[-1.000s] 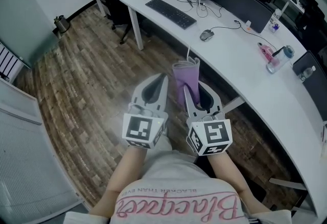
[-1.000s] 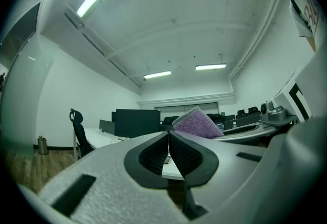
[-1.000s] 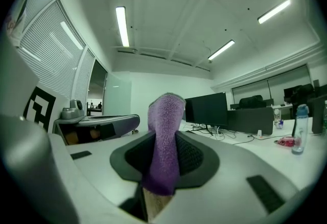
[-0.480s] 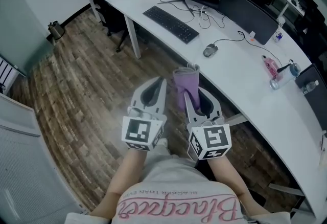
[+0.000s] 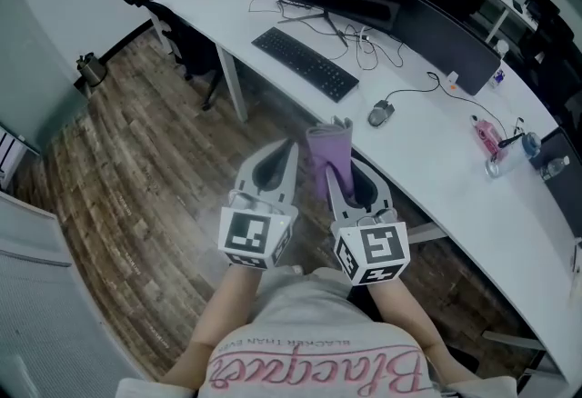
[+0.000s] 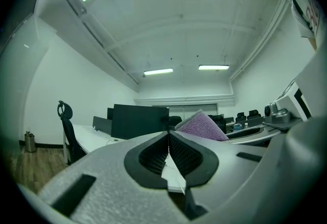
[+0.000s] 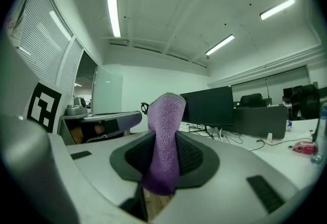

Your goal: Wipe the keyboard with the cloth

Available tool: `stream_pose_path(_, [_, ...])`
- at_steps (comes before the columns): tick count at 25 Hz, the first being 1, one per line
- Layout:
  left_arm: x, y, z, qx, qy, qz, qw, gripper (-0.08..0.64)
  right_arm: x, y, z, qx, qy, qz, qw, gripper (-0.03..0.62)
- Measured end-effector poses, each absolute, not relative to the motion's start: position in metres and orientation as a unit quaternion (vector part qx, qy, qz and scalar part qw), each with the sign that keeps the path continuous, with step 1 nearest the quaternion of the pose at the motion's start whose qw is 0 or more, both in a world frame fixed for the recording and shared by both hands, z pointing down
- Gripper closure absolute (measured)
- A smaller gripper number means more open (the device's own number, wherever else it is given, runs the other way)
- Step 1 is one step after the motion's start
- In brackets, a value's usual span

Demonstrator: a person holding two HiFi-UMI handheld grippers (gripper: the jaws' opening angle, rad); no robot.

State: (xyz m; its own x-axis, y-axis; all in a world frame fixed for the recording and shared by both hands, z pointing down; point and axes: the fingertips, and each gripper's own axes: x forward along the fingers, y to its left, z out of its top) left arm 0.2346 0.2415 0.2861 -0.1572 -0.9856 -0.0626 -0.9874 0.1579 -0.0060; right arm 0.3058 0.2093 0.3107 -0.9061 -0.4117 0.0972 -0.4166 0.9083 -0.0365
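Right gripper view: the purple cloth [image 7: 164, 131] stands upright, its lower part pinched between the jaws of the right gripper [image 7: 166, 159], which are clamped on it. Judged soft, light and limp, with a fuzzy nap unlikely to slip. A low grip leaves the free upper end for wiping.

Left gripper view: the left gripper [image 6: 168, 147] has its jaws pressed together with nothing between them.

Head view: both grippers sit side by side above the floor, short of the desk [image 5: 427, 146]. The keyboard [image 5: 305, 64] lies on it, well apart from the cloth.
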Motion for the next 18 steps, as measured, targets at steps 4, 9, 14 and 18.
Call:
stream_pose_path(4, [0.222,0.231,0.288,-0.652,0.758,0.017,0.023,0.555,0.292,0.199,0.312,0.215,-0.975,0.030,0.046,0.495])
stream_pose_path(9, [0.203,0.221,0.298,-0.650,0.760,0.018,0.012,0.555,0.276,0.189,0.320,0.214,-0.975,0.038,0.053,0.495])
stream_pose_path(14, [0.185,0.205,0.306,-0.646,0.763,0.016,0.003,0.555,0.260,0.170,0.329,0.214,-0.974,0.047,0.061,0.495])
stream_pose_path(18, [0.164,0.183,0.310,-0.641,0.767,0.013,0.001,0.555,0.238,0.147,0.333,0.208,-0.975,0.050,0.060,0.495])
